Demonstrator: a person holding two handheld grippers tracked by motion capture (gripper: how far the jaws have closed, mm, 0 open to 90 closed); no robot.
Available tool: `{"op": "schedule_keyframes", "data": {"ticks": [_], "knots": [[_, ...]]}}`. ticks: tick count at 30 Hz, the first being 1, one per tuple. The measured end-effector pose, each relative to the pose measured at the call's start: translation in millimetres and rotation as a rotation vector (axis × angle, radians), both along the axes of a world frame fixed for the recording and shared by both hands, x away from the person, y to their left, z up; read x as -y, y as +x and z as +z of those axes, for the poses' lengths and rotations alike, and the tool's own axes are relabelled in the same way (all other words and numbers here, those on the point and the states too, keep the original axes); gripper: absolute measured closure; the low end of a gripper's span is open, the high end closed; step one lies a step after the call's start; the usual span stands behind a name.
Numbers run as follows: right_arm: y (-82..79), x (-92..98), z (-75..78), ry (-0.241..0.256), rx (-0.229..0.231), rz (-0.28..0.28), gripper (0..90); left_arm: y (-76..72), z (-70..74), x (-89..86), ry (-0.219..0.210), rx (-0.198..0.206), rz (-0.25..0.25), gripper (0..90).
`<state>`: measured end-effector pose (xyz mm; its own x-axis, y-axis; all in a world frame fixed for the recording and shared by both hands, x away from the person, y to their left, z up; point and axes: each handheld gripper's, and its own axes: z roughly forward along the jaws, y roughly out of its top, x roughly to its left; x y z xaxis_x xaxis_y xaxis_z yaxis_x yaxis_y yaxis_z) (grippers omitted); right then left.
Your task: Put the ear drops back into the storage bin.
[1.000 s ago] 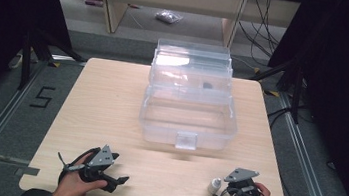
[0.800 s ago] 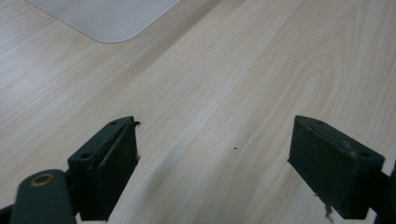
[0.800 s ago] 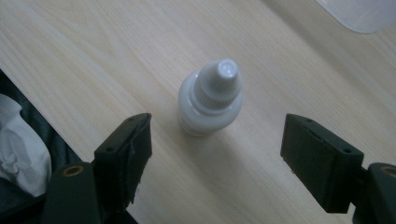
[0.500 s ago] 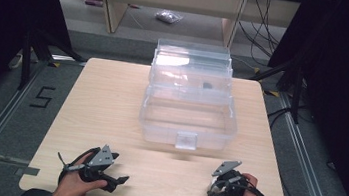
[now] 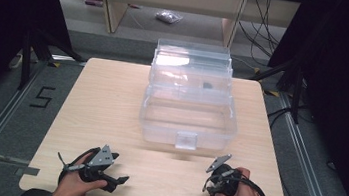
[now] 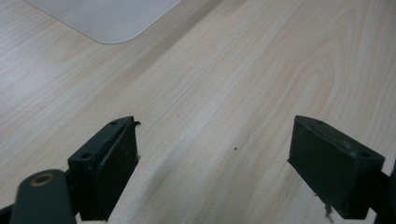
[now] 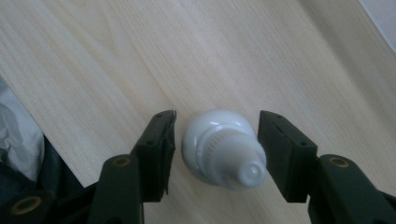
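A small white plastic nozzle cap point(image 7: 222, 149) lies on the wooden table point(image 5: 111, 105). My right gripper point(image 7: 217, 117) straddles it with a jaw on either side, open, and a narrow gap shows beside the left jaw. In the high view the right gripper point(image 5: 213, 183) sits near the table's front right, held by a hand. At the front left, my left gripper point(image 5: 119, 182) rests low and points right. Its jaws point(image 6: 212, 123) stand wide open over bare wood.
A clear plastic box point(image 5: 152, 120) with its tiered lid raised stands at the middle and back of the table, a latch point(image 5: 186, 140) at its front. One corner of it shows in the left gripper view point(image 6: 107, 18). Dark floor and cables surround the table.
My right gripper has moved left and tilted down over the white cap, which earlier lay beside it. The left gripper has stayed put.
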<state>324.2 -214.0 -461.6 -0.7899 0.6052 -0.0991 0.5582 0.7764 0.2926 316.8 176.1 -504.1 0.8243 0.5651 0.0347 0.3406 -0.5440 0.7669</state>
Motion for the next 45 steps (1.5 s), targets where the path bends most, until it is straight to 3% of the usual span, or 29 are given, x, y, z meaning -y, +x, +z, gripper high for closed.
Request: {"op": "schedule_keyframes", "data": {"ticks": [2,7,9,12,17,20,24,29,30,31,32,34,38,45], "knots": [[1.7,0.2,0.3,-0.006,-0.003,0.026,52.0,0.0,-0.1,-0.1,0.001,-0.001,-0.001,15.0],[1.9,-2.2,0.8,-0.007,-0.02,0.026,58.4,-0.6,-0.5,0.6,-0.008,-0.005,0.005,15.0],[1.4,-4.1,0.8,-0.015,-0.024,0.021,59.0,-1.0,-0.8,1.1,-0.016,-0.009,0.006,15.0],[3.4,-4.5,3.3,-0.039,-0.01,0.064,60.1,-0.6,-0.8,0.8,-0.014,-0.008,0.007,15.0],[3.6,-5.2,8.2,-0.044,-0.009,0.05,60.2,-0.6,-0.7,0.7,-0.014,-0.01,0.006,15.0],[3.9,-4.8,16.1,-0.007,-0.006,0.05,60.2,-0.2,-0.6,0.2,-0.005,-0.008,0.005,15.0],[9.2,-5.0,29.0,0.003,0.018,0.056,60.3,-0.3,-0.8,0.4,-0.01,-0.012,0.007,15.0],[20.1,-3.7,39.5,0.048,0.0,0.06,60.2,-0.5,-0.5,0.2,-0.008,-0.017,0.008,15.0],[23.3,-3.2,41.1,0.049,0.005,0.092,60.2,-0.4,-0.4,0.1,-0.009,-0.017,0.008,15.0],[23.5,-3.8,43.1,0.06,-0.01,0.07,60.2,-0.3,-0.6,0.2,-0.01,-0.016,0.008,15.0],[26.8,-3.1,45.1,0.069,-0.005,0.102,60.2,-0.2,-0.7,0.3,-0.01,-0.015,0.006,15.0],[29.2,-4.5,50.9,0.072,-0.015,0.077,60.2,-0.3,-1.1,0.6,-0.012,-0.013,0.008,15.0],[33.9,-4.0,59.0,0.079,-0.013,0.08,60.2,-0.4,-1.2,0.7,-0.014,-0.014,0.009,15.0],[46.6,-2.3,86.1,0.07,0.006,0.082,60.3,-0.6,-1.5,1.1,-0.016,-0.02,0.005,15.0]]}}
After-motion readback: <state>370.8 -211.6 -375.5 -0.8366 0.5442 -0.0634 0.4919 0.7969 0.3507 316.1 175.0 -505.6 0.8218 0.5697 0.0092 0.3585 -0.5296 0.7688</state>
